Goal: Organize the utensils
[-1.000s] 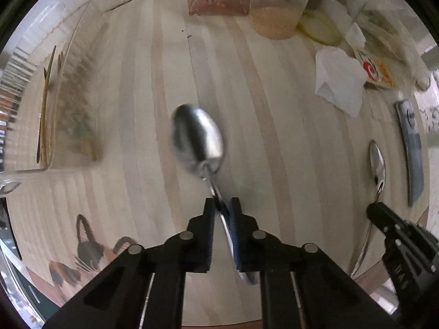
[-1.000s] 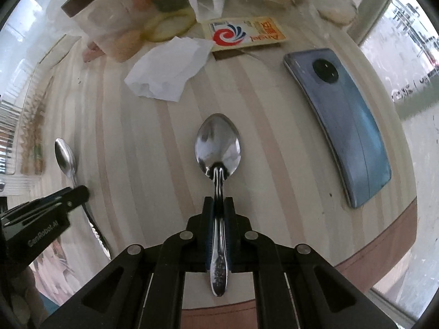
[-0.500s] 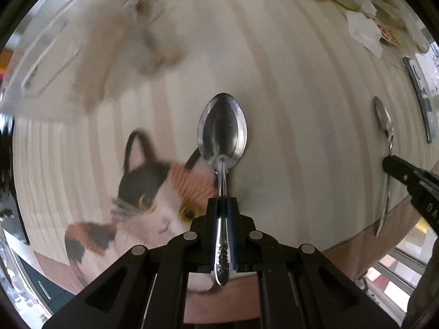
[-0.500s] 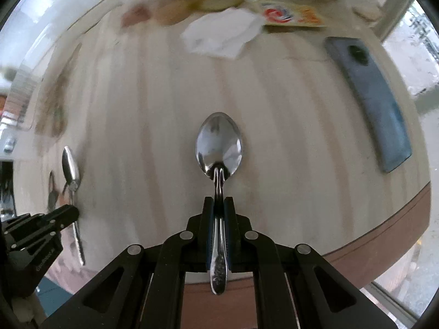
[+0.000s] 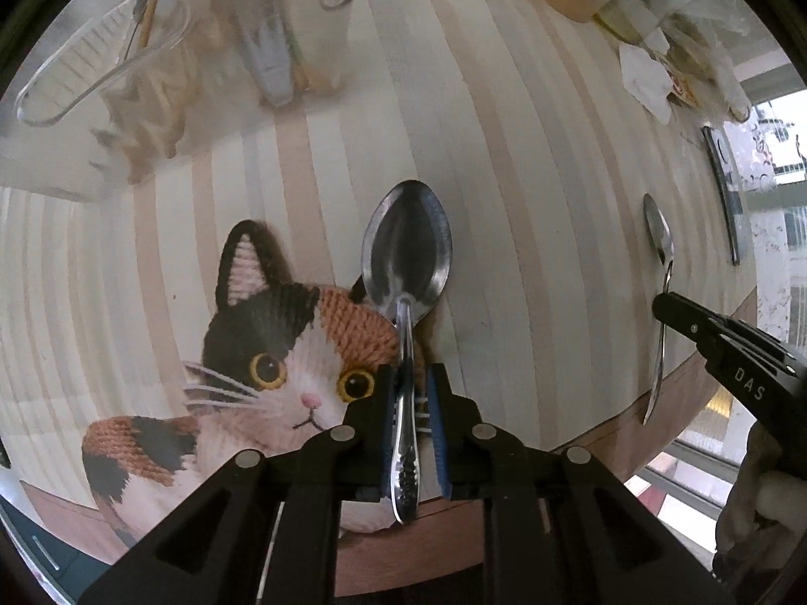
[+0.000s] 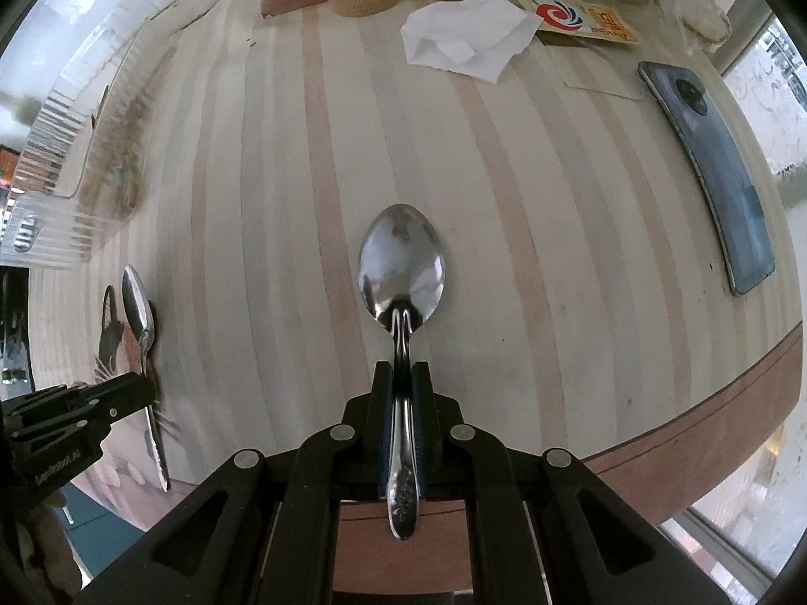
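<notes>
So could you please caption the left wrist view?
Left gripper holds a spoon over a cat mat on the striped table.

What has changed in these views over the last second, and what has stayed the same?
The left gripper has swung its spoon from open table to over the cat mat, and its fingers now look slightly parted around the handle. The right gripper stays shut on the other spoon, drawn a little back. The phone and tissue lie unmoved.

Even daylight enters from the window (image 6: 771, 116) at right, which is overexposed. Fisheye bending is strong at the rims — corners black. The clear container (image 5: 101, 75) is blurred; the spoon bowls (image 6: 401, 264) show glare.
</notes>
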Tool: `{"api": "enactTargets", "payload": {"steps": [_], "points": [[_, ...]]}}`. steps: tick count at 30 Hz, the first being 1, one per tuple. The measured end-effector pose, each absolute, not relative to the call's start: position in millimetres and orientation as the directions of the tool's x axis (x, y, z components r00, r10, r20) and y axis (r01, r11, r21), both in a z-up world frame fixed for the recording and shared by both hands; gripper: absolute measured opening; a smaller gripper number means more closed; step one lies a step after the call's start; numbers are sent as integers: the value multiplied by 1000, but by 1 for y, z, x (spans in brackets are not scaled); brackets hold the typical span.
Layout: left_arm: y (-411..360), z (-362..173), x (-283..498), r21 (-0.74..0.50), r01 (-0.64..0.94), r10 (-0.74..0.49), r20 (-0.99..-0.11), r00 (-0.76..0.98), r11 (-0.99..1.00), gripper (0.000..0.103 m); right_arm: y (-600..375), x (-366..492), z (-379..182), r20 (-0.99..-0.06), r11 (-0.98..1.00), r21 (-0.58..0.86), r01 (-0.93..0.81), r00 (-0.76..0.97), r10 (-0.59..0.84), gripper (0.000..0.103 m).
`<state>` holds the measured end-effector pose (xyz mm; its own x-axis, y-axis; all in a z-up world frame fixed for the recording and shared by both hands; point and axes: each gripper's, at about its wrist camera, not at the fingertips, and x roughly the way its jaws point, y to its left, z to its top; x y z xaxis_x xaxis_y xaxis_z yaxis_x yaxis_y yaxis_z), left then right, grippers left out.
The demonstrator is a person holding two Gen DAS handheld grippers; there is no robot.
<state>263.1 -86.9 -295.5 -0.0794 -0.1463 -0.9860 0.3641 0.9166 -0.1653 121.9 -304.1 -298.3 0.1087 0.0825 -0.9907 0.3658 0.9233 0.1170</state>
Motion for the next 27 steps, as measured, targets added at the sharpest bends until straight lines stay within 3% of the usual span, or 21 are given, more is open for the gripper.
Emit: {"api": "enactTargets", "payload": {"steps": [2,4,11,22,25,27], "points": [[-93,-293,265,-148,370,-135,-989,-61,917,13,-311,129,-300,-991,923,110,368,108,75,8],[-97,-293,259,-105,387,-100,-994,-32,916,4,-315,134,-300,-992,925,100,366,106,66,8],[-112,-277,240,-81,396,-95,-995,16,915,0,-304,136,-302,-990,915,108,389,131,61,7],[-87,-243,257,-122,359,-153,-986,60,925,0,-311,130,-289,-977,893,178,413,184,110,7],[-82,-255,258,-176,348,-187,-982,-3,921,4,-313,133,-286,-974,892,186,411,193,114,7],[-81,-263,244,-190,356,-190,-981,-34,915,15,-315,136,-284,-974,891,187,413,196,113,7]]}}
